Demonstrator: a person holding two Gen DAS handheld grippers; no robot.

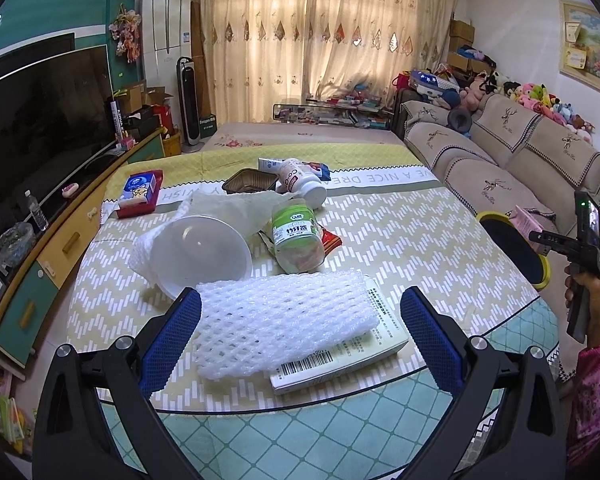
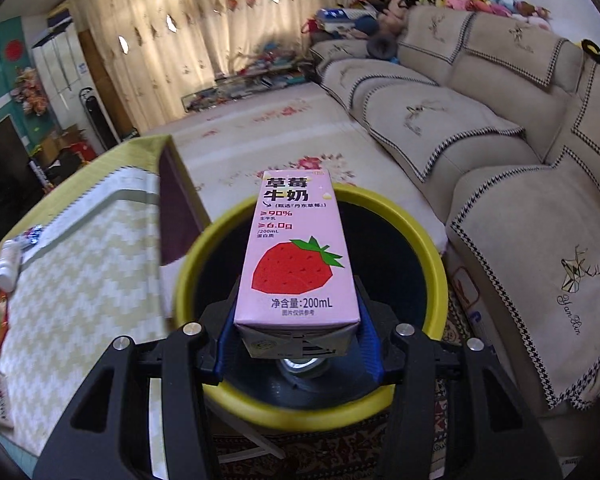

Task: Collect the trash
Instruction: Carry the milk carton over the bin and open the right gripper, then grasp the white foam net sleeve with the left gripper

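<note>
over yellow bin (image 2: 400, 216), right gripper (image 2: 296, 320) clamps pink carton (image 2: 296, 256).

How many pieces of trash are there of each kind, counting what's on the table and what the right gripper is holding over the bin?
Bottles: 2, green bottle and white bottle
Cartons and boxes: 3, pink milk carton, flat box, tissue box
Foam nets: 2
Containers: 2, plastic bowl, foil tray
Total: 9, wrappers not counted

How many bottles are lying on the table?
2: a green bottle lying mid-table beside the bowl, and a white bottle farther back by the foil tray. Others may be hidden.
</note>
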